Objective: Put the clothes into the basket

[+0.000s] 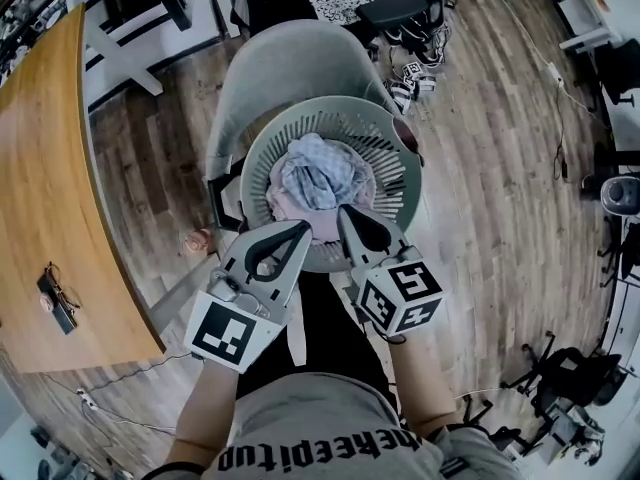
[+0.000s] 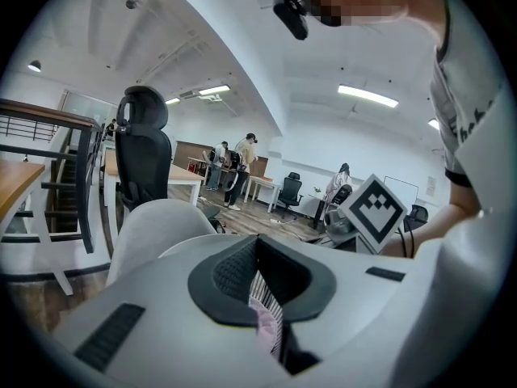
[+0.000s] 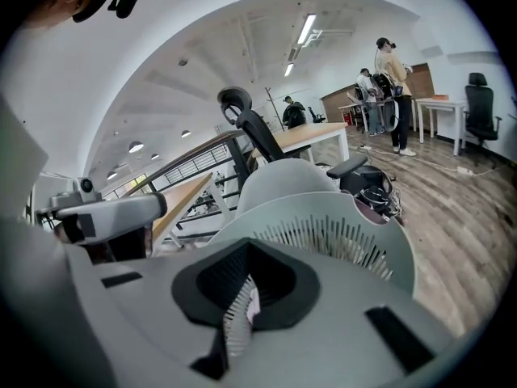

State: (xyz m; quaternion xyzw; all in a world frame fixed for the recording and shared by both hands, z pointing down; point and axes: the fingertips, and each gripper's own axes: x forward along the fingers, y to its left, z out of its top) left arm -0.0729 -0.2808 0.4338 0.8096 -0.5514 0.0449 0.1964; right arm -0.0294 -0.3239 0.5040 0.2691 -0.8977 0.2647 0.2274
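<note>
A grey-green slatted basket (image 1: pixel 400 148) sits on a grey chair (image 1: pixel 290 58) in the head view. It holds a light blue garment (image 1: pixel 318 173) over a pink one (image 1: pixel 290 208). Both grippers are at its near rim. My left gripper (image 1: pixel 303 228) is shut, its tips meeting over the rim. In the left gripper view, slats (image 2: pixel 262 285) and pink cloth (image 2: pixel 265 322) show between the closed jaws of the left gripper (image 2: pixel 257 241). My right gripper (image 1: pixel 347 213) is shut too. Seen from the right gripper (image 3: pixel 246 245), the basket's slatted wall (image 3: pixel 237 314) runs between its jaws.
A wooden table (image 1: pixel 40 198) runs along the left with a small dark item (image 1: pixel 55 298) on it. Shoes (image 1: pixel 415 68) lie on the wood floor behind the chair. A black office chair (image 2: pixel 144 152) and several people stand farther off.
</note>
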